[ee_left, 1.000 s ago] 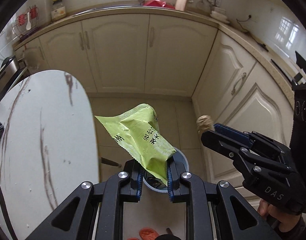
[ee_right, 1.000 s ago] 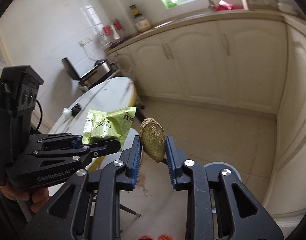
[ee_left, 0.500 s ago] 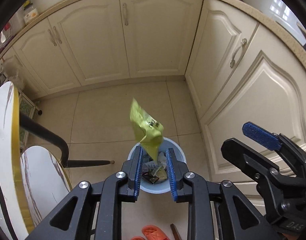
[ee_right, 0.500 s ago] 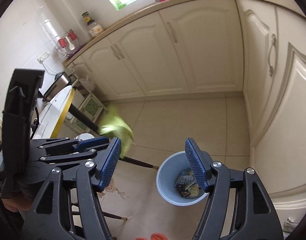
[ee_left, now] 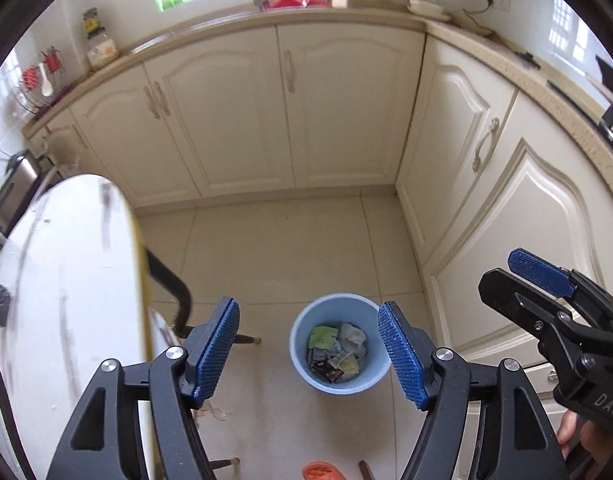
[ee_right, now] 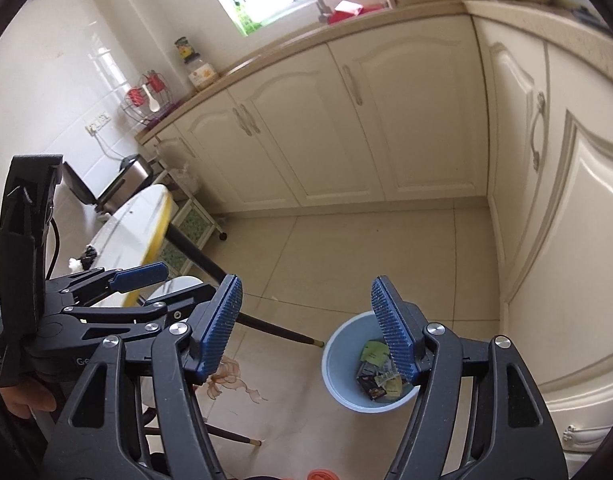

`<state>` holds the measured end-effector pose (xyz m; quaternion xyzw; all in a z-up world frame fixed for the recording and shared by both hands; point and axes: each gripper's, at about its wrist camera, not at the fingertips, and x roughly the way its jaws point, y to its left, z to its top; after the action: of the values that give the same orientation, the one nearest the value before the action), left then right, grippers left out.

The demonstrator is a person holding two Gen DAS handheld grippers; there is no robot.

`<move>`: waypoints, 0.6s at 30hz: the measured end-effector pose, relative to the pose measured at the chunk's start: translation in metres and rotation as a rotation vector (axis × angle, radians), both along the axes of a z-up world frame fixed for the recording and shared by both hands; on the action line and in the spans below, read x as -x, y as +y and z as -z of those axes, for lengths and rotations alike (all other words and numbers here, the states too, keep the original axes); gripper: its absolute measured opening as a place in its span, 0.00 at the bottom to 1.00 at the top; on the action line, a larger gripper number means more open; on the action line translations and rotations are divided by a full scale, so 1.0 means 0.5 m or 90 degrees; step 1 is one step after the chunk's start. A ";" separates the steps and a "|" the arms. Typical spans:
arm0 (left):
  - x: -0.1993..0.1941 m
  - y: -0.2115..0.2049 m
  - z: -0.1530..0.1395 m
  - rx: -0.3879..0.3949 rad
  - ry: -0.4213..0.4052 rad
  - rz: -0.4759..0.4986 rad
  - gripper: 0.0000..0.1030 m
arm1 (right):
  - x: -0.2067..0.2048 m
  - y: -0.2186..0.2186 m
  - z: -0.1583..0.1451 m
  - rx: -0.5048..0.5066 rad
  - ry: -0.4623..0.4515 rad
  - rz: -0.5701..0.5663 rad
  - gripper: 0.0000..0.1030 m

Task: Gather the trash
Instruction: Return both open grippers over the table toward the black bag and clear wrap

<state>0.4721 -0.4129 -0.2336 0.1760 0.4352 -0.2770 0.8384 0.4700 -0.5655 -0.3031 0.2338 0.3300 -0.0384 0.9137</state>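
Observation:
A light blue waste bin stands on the tiled floor below both grippers, holding several wrappers. A green packet lies among them at the top left of the pile. My left gripper hangs above the bin; its jaws are opening and nothing is between them. My right gripper is open and empty, with the bin showing behind its right finger and the green packet inside. The right gripper's blue pad shows at the right edge of the left wrist view.
A white marble-patterned table with a yellow edge is at the left, with dark chair legs under it. Cream cabinets line the back and right. An orange slipper lies near the bin. A brown stain marks the floor.
Both grippers let go of their loads: the green packet left the left jaws and lies in the bin, and the brown lump is gone from the right jaws. Both jaws have widened.

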 end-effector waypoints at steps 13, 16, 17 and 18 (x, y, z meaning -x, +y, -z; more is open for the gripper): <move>0.208 0.332 -0.182 0.077 -0.157 -0.116 0.91 | 0.031 0.291 -0.196 0.082 -0.092 -0.135 0.77; 0.253 0.397 -0.194 0.097 -0.189 -0.154 0.99 | 0.018 0.374 -0.223 0.091 -0.101 -0.183 0.77; 0.271 0.419 -0.193 0.097 -0.197 -0.166 0.99 | 0.012 0.403 -0.231 0.097 -0.103 -0.199 0.77; 0.287 0.445 -0.194 0.099 -0.204 -0.177 0.99 | 0.005 0.431 -0.237 0.104 -0.103 -0.211 0.78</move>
<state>0.3284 -0.1902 -0.1364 0.0911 0.2939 -0.1602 0.9379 0.4673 -0.3502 -0.1847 0.1039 0.2857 0.1049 0.9469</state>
